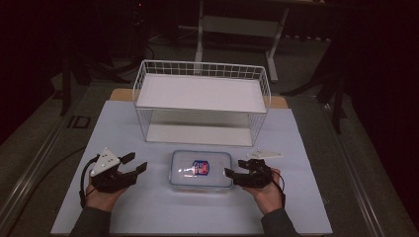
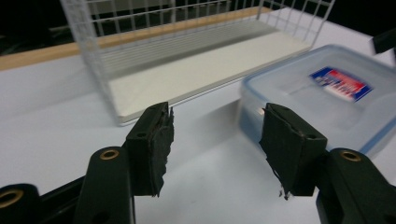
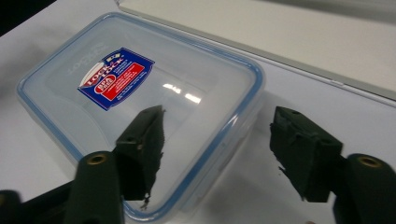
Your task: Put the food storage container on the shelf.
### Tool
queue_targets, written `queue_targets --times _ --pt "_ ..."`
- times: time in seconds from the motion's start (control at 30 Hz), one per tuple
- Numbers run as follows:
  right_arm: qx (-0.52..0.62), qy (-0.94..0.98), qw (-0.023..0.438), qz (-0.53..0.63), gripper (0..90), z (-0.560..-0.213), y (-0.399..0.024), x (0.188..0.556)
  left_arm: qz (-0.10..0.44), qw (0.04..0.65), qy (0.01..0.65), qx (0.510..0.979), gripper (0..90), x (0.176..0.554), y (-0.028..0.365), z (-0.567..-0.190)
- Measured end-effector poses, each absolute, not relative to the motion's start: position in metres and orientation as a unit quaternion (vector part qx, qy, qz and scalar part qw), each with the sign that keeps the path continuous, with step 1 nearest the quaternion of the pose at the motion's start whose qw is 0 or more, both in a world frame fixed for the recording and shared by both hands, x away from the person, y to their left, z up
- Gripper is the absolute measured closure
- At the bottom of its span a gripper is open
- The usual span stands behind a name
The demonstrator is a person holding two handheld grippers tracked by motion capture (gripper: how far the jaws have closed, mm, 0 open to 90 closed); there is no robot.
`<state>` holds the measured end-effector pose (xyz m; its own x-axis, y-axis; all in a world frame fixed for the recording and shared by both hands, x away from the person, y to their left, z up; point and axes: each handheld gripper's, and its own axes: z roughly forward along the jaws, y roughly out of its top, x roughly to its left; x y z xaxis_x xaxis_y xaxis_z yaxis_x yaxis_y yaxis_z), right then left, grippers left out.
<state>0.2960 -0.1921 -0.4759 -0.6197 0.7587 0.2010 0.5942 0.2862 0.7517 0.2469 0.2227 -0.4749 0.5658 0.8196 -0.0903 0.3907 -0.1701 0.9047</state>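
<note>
A clear plastic container [image 1: 201,170] with a blue-rimmed lid and a red and blue label lies flat on the white table, near the front centre. My left gripper [image 1: 134,163] is open just left of the container [image 2: 327,93] and apart from it, with nothing between the jaws of this left gripper [image 2: 217,135]. My right gripper [image 1: 235,168] is open at the container's right end. In the right gripper view, one jaw of the right gripper [image 3: 217,135] hangs over the lid [image 3: 140,93] and the other stands outside the rim; I cannot tell whether either touches.
A white wire rack [image 1: 202,67] with two white shelves stands behind the container, its open front facing me. Its lower shelf [image 2: 187,79] lies close ahead of the left gripper. The white table [image 1: 306,197] has bare room on both sides.
</note>
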Motion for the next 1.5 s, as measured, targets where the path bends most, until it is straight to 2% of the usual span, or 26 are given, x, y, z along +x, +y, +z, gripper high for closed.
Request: queue_targets --times 0.17,0.3,0.4,0.57,0.93,1.1,1.27,1.33,1.5 --pt "0.423 0.801 0.089 0.413 28.8 -0.482 -0.186 0.299 0.174 0.511 0.408 0.736 37.3 0.251 0.199 -0.478" --pt "0.42 0.803 0.076 0.417 24.8 -0.483 -0.184 0.299 0.138 0.493 0.409 0.756 33.1 0.259 0.179 -0.483" --pt "0.423 0.796 0.036 0.431 16.5 -0.486 -0.182 0.302 0.117 0.49 0.427 0.751 29.7 0.268 0.174 -0.486" --pt "0.433 0.793 0.021 0.428 11.1 -0.49 -0.181 0.304 0.077 0.485 0.447 0.747 25.8 0.282 0.166 -0.497" --pt "0.45 0.779 -0.027 0.435 10.0 -0.502 -0.181 0.314 0.04 0.491 0.458 0.74 20.2 0.294 0.149 -0.511" --pt "0.454 0.772 -0.058 0.441 9.8 -0.507 -0.183 0.317 -0.017 0.501 0.471 0.726 17.7 0.299 0.153 -0.519" --pt "0.456 0.771 -0.071 0.438 10.3 -0.508 -0.184 0.317 -0.069 0.502 0.48 0.716 16.5 0.304 0.155 -0.524" --pt "0.457 0.77 -0.071 0.439 12.1 -0.507 -0.185 0.317 -0.075 0.502 0.484 0.713 17.1 0.303 0.156 -0.524" --pt "0.467 0.761 -0.075 0.445 15.8 -0.508 -0.188 0.316 -0.092 0.51 0.496 0.697 25.2 0.302 0.163 -0.525"
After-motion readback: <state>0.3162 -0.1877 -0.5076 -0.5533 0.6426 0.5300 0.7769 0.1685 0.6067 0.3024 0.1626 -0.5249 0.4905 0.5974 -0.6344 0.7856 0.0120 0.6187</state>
